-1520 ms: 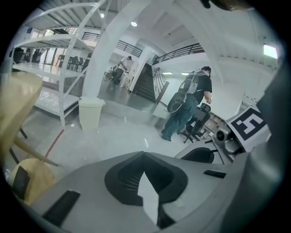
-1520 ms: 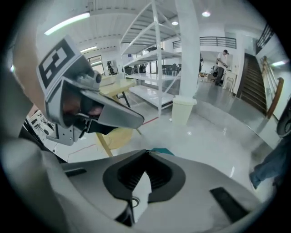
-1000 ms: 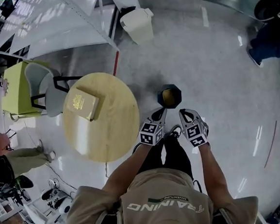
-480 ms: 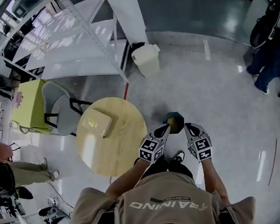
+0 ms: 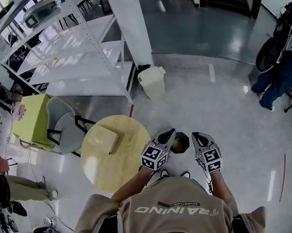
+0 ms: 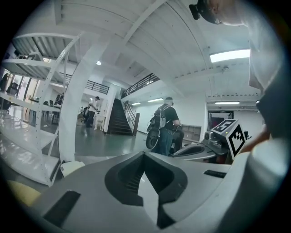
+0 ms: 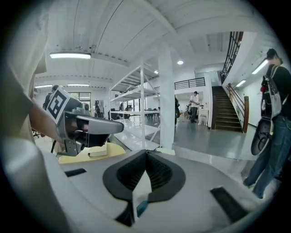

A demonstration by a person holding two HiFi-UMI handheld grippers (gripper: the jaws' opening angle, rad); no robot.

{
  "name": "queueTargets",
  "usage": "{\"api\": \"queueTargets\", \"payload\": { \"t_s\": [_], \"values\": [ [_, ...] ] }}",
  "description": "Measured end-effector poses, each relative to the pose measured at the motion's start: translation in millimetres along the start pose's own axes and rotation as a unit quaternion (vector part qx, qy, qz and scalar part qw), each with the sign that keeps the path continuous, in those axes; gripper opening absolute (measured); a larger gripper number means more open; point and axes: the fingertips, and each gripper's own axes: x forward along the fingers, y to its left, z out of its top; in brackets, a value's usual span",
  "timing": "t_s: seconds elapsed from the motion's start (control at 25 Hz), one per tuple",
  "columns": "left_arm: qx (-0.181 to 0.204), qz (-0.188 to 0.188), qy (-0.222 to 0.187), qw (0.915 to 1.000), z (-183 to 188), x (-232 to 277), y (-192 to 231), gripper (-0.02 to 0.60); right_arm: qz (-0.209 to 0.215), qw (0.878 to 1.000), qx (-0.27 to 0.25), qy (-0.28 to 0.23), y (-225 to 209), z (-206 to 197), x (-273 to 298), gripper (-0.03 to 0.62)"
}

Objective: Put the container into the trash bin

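Container (image 5: pixel 180 142) now between left gripper (image 5: pixel 167 134), right gripper (image 5: pixel 196 135) | gripper views miss it

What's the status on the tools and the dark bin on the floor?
Left tool shut, right tool shut, both empty. Dark bin on floor between them. Flat box lies on round table at left.

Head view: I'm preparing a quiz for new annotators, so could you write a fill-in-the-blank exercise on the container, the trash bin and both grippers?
1. The flat pale box-shaped container lies on the round ____ wooden table.
2. The dark hexagonal trash bin stands on the floor ____ the left gripper and the right gripper.
3. Both grippers' jaws are ____, holding nothing.

Missing words: yellow; between; shut.
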Motion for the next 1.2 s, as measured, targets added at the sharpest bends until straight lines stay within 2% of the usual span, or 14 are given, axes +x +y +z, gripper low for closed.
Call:
{"api": "queueTargets", "payload": {
  "t_s": [0.08,0.2,0.28,0.36,0.52,0.68,0.92,1.2],
  "values": [
    [0.007,0.001,-0.018,0.9998,13.7,-3.9,1.3,0.000,-0.002,1.000,-0.006,-0.013,2.6,11.8,-3.9,0.003],
    [-0.013,-0.011,-0.061,0.9980,31.1,-9.8,2.9,0.000,-0.001,0.999,-0.020,-0.031,8.0,24.2,-7.0,0.003],
    [-0.013,-0.013,-0.074,0.9971,36.9,-13.1,1.6,0.000,-0.001,0.999,-0.035,-0.035,13.3,28.8,-11.5,0.003],
    [0.000,-0.008,-0.068,0.9976,40.1,-13.7,-1.3,0.000,-0.002,0.999,-0.035,-0.041,15.4,35.5,-18.4,0.003],
    [0.017,0.004,-0.059,0.9981,48.5,-18.4,-10.6,0.000,-0.002,0.998,0.008,-0.066,14.8,46.9,-33.7,0.003],
    [0.041,0.014,-0.052,0.9977,48.5,-25.4,-15.4,0.001,0.001,0.998,0.011,-0.067,20.8,41.9,-37.7,0.003],
    [0.026,0.021,-0.045,0.9984,41.4,-31.6,-14.9,0.002,0.006,0.998,0.019,-0.057,27.6,39.0,-38.6,0.003],
    [0.022,0.029,-0.044,0.9984,33.6,-36.9,-6.6,0.000,0.004,0.998,0.003,-0.060,31.6,44.2,-35.8,0.003]
  ]
}}
